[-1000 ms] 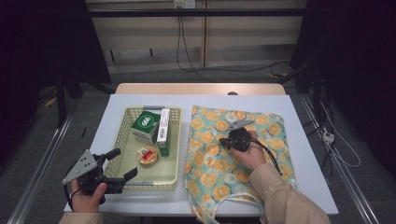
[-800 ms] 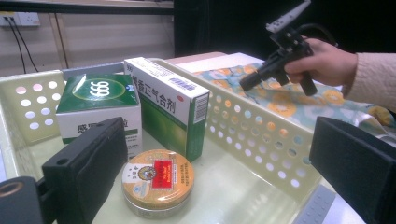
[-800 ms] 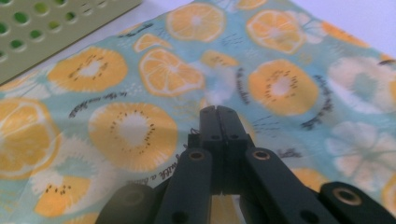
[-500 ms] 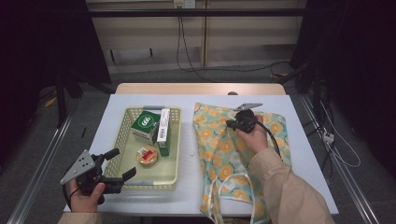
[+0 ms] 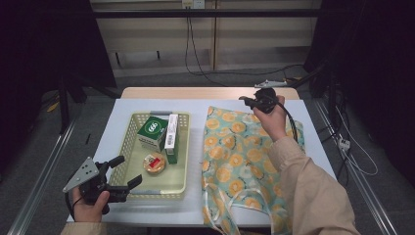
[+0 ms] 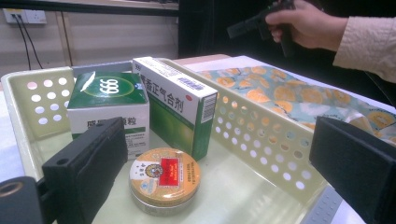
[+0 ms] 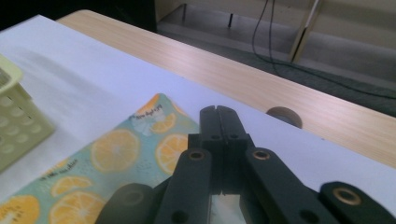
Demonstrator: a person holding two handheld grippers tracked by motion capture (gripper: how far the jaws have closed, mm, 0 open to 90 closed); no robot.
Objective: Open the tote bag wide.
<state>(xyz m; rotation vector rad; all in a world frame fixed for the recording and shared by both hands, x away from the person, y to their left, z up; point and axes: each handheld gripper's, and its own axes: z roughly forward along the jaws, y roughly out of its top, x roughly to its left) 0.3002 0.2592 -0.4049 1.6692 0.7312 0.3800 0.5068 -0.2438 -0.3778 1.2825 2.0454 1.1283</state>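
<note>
both jaws of the right gripper [image 7: 218, 116] are pressed flat together, nothing between them, pointing over the far edge of the orange-print cloth bag [image 7: 112, 158]. from the high view the right gripper [image 5: 249, 100] sits raised in the right hand [image 5: 271, 117] above the bag's [image 5: 244, 161] far end, near the back of the white table cover [image 5: 147, 105], with its cable trailing down past the wrist. the bag lies spread flat on the right half of the table, beside the basket, its handles [image 5: 220, 205] bunched at the near edge by the person's beige sleeve [image 5: 313, 191].

the left gripper [image 5: 122, 171] rests low at the near left corner of the table in the left hand [image 5: 90, 208], its jaws spread wide and empty, straddling the near left corner of the pale green basket [image 5: 128, 142]. in the left gripper view one jaw sits inside the basket [image 6: 261, 135] and the other outside its perforated wall.

inside the basket stand a green-topped box [image 6: 109, 109] and a long green and white box [image 6: 177, 100], touching side by side, with a round gold and red tin [image 6: 164, 176] lying flat just in front of them. the right hand [image 6: 303, 21] with its gripper shows farther off, above the bag [image 6: 289, 95].
</note>
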